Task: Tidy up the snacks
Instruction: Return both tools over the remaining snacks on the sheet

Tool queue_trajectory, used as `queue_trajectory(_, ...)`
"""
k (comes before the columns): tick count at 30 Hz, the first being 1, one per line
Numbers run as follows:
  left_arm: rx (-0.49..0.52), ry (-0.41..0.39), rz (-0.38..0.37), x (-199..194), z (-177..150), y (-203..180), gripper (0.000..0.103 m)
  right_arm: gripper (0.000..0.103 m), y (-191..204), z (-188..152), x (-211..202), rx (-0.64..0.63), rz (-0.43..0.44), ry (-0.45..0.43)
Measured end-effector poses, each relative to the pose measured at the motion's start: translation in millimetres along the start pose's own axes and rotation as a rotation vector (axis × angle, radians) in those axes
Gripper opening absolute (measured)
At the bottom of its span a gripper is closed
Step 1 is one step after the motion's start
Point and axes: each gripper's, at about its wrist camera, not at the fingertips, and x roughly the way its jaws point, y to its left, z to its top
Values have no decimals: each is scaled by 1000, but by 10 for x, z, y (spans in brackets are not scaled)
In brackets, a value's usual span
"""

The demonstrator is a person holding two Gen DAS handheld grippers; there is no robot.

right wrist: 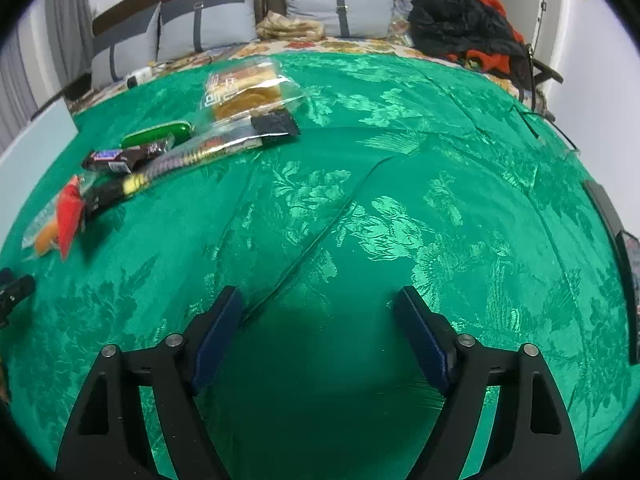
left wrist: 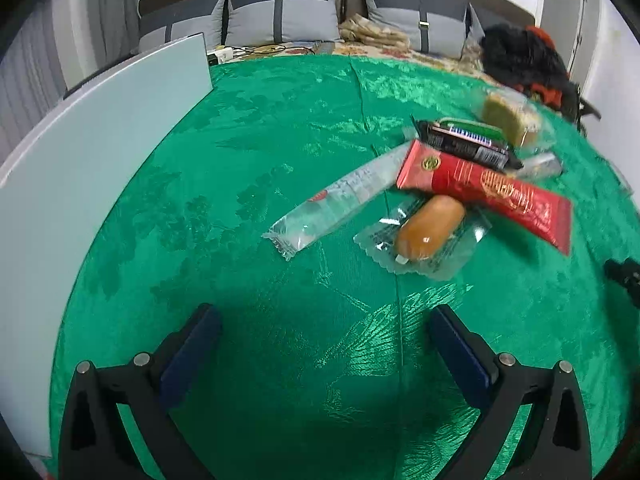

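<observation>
A pile of snacks lies on the green cloth (left wrist: 280, 160). In the left wrist view a clear wrapper (left wrist: 336, 204), a wrapped sausage (left wrist: 428, 228), a red packet (left wrist: 488, 192), a dark chocolate bar (left wrist: 468, 144), a green pack (left wrist: 472, 126) and a bagged cake (left wrist: 508, 120) lie ahead and to the right. My left gripper (left wrist: 324, 324) is open and empty, short of them. In the right wrist view the same pile lies far left: red packet (right wrist: 68, 212), chocolate bar (right wrist: 116, 158), green pack (right wrist: 156, 132), bagged cake (right wrist: 248, 92). My right gripper (right wrist: 320, 304) is open and empty.
A pale board (left wrist: 100, 140) stands along the cloth's left edge. Grey pillows (left wrist: 280, 20) and dark clothes (right wrist: 464, 28) lie at the back. The other gripper's tip shows at the right edge of the left wrist view (left wrist: 624, 276) and at the left edge of the right wrist view (right wrist: 12, 292).
</observation>
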Motion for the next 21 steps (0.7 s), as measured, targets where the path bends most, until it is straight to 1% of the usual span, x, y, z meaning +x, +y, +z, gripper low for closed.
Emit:
queue_trajectory(13, 0, 1, -1, 6, 7, 3, 103, 88, -45, -2, -4, 10, -11, 6)
queue_trajectory(21, 0, 1, -1, 5, 6, 0, 103, 88, -49, 1, -8, 12, -11, 7)
